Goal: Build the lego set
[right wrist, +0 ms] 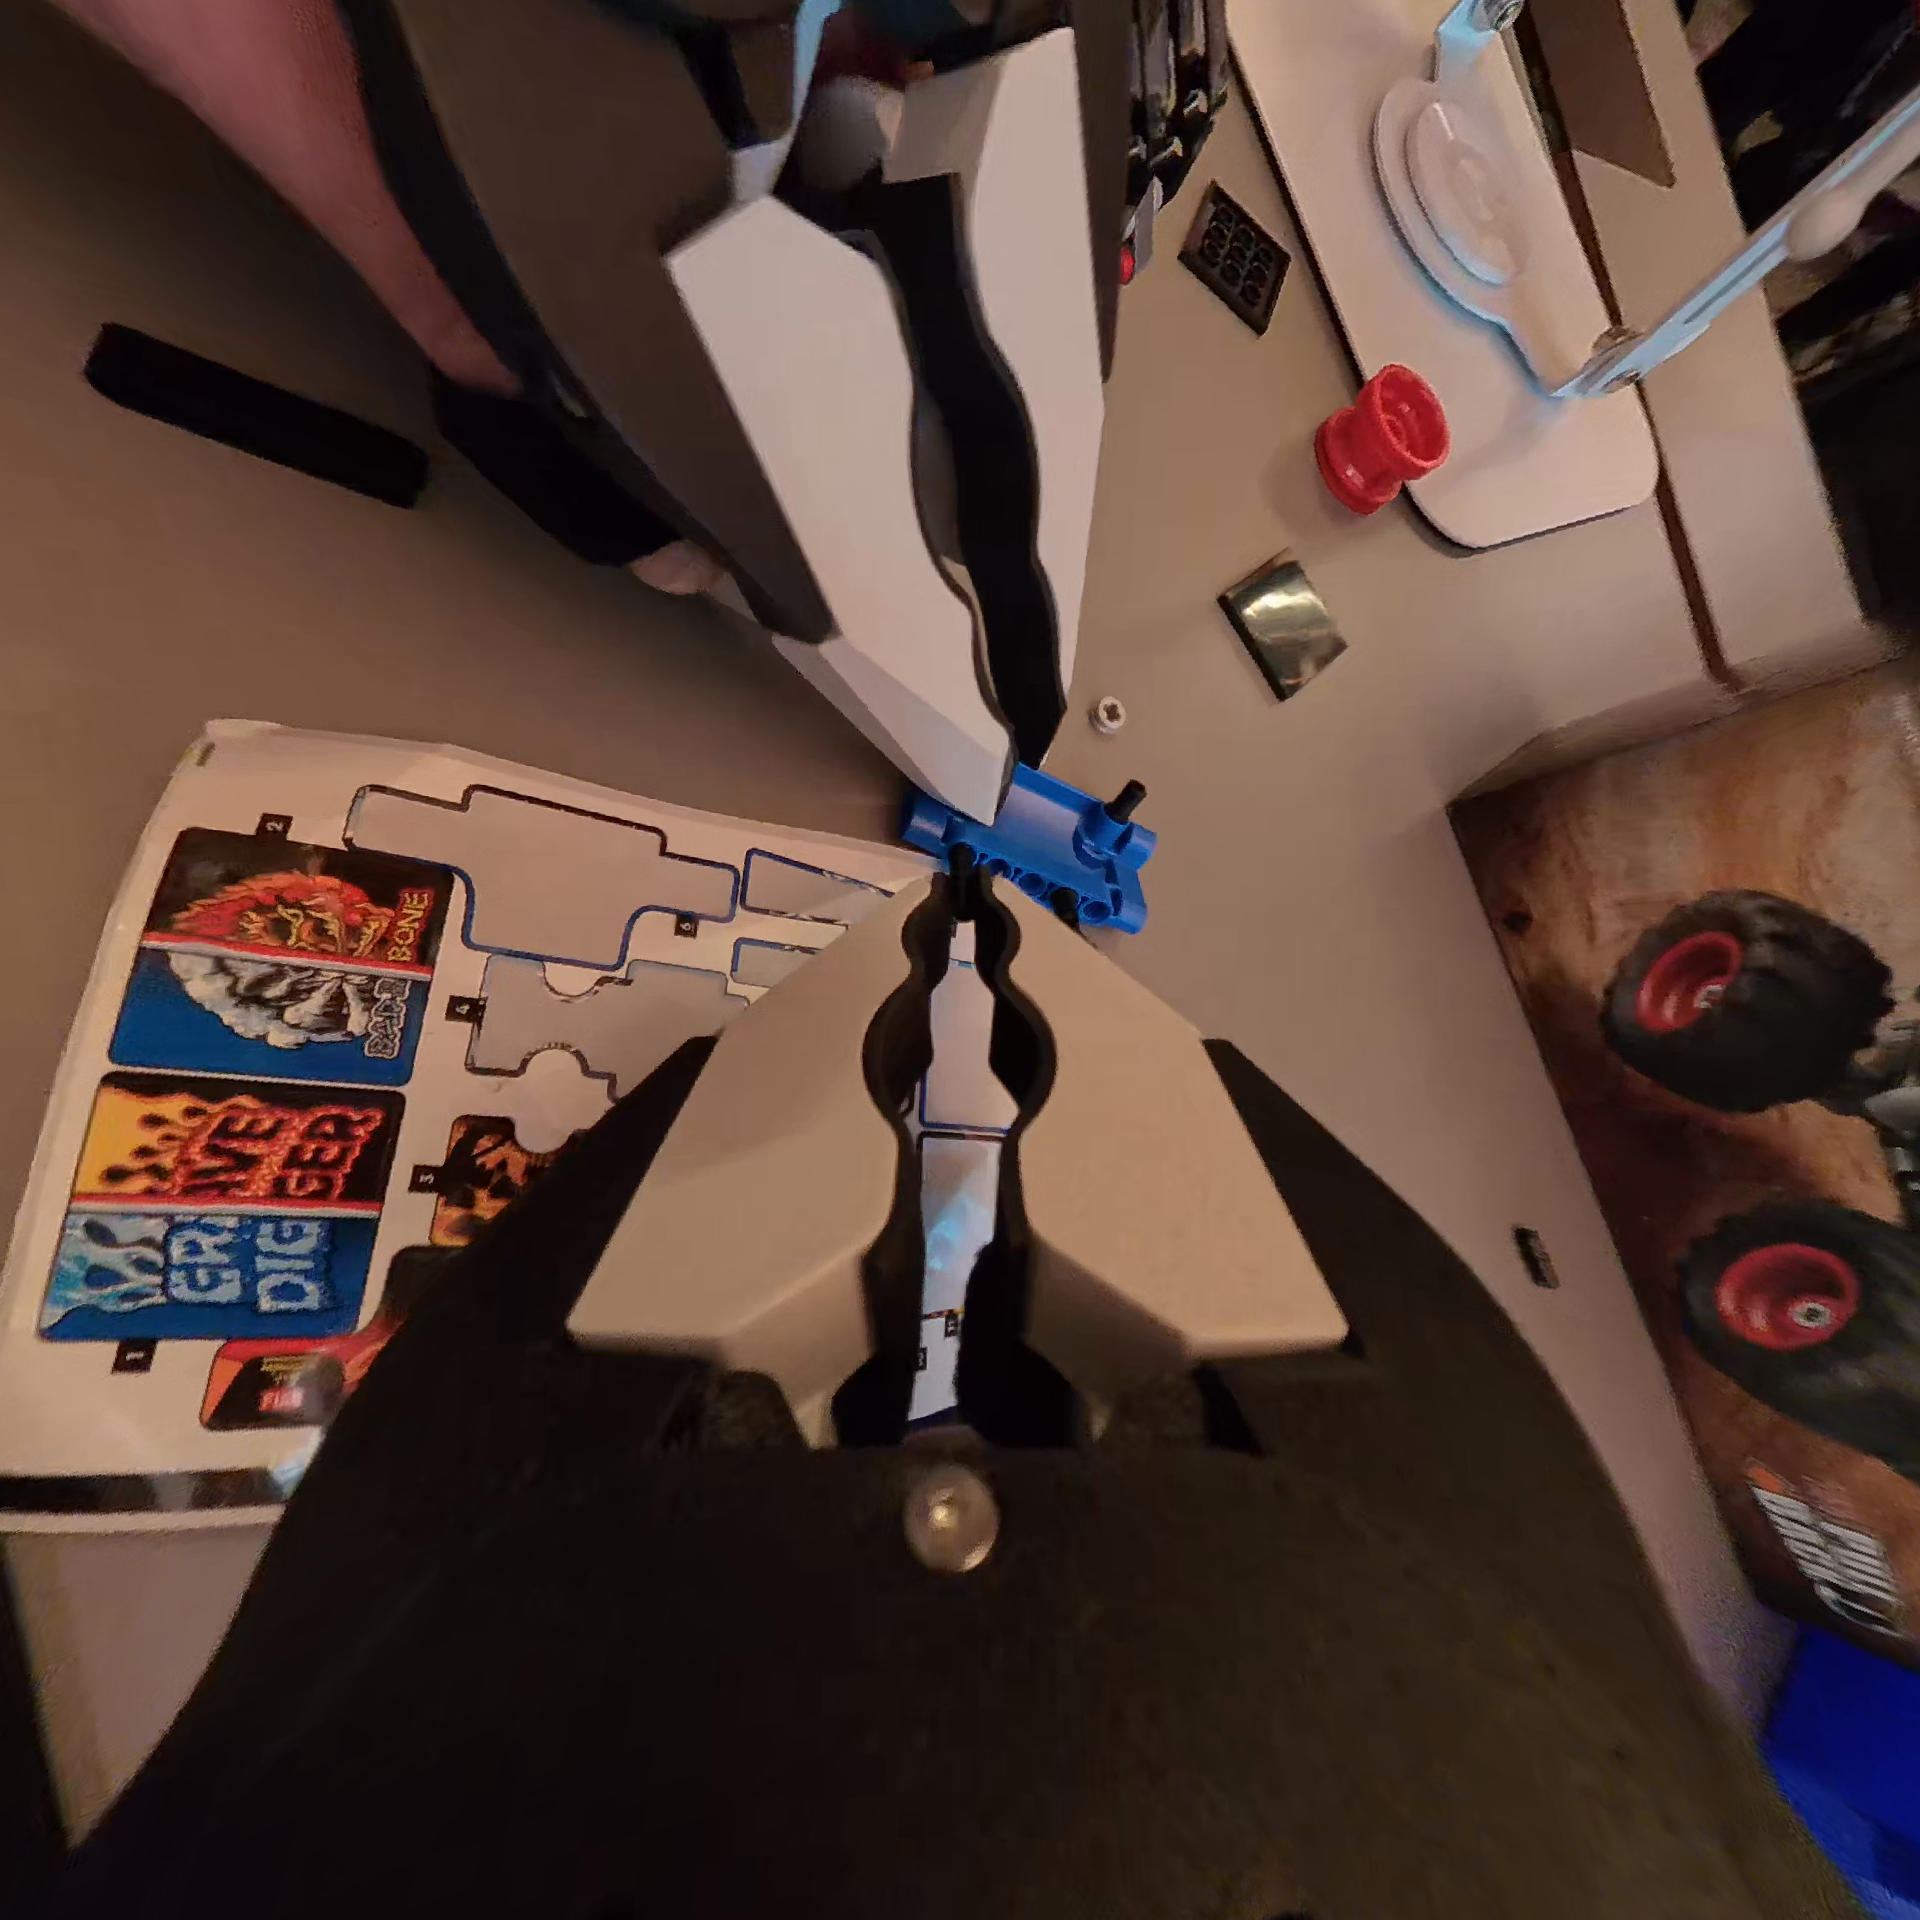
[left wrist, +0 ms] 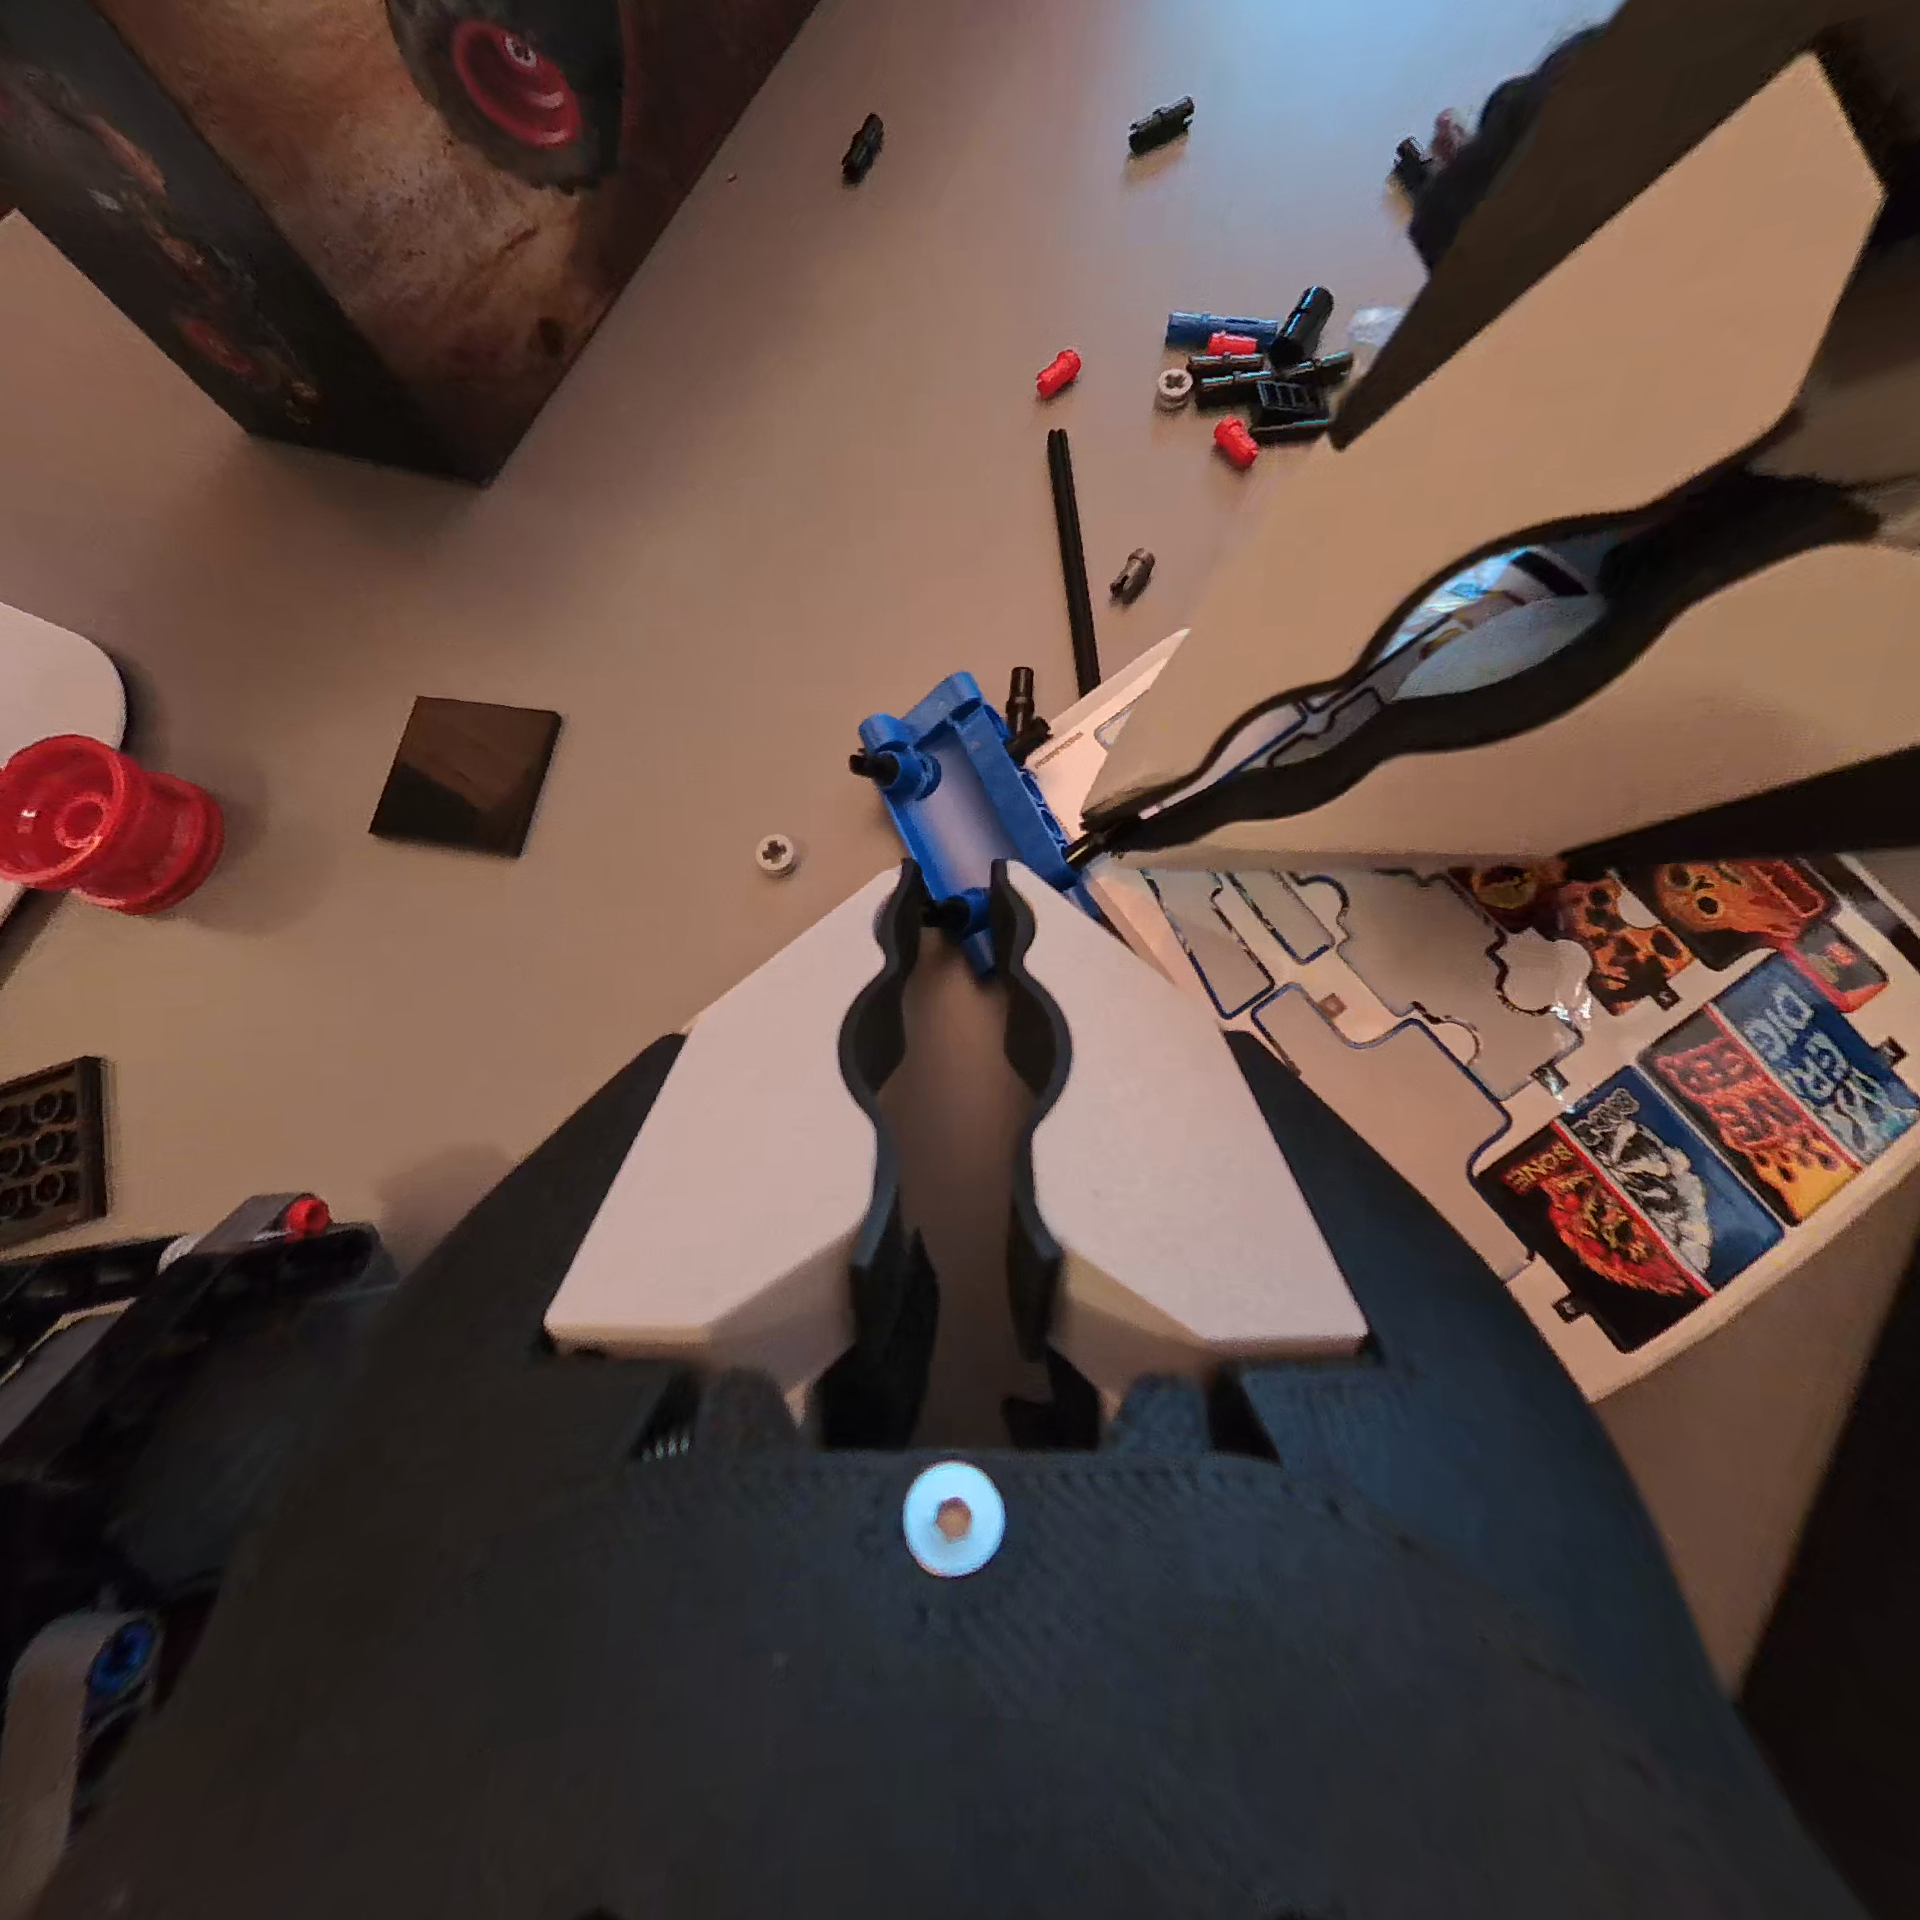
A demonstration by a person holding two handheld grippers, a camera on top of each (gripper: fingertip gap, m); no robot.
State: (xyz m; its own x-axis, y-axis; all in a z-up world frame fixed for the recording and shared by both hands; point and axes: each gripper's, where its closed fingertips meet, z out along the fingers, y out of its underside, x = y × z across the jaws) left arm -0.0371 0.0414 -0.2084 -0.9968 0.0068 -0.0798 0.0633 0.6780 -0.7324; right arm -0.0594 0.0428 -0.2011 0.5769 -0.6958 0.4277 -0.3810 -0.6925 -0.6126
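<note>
Beige surface (left wrist: pixel 644 582) under you carries the blue lego frame (left wrist: pixel 961 790) beside the sticker sheet (right wrist: pixel 312 1039). Your left tool (left wrist: pixel 956 914) clamps the frame's near end; your right tool (right wrist: pixel 961 894) seems pinched on a black pin (right wrist: pixel 964 868) in its side.

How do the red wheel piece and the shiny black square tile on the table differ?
The red wheel piece is round, spool-shaped and translucent; the black square tile is flat, opaque and glossy. The wheel rests against a white pad's edge; the tile lies on the bare table. Neither is held.
</note>
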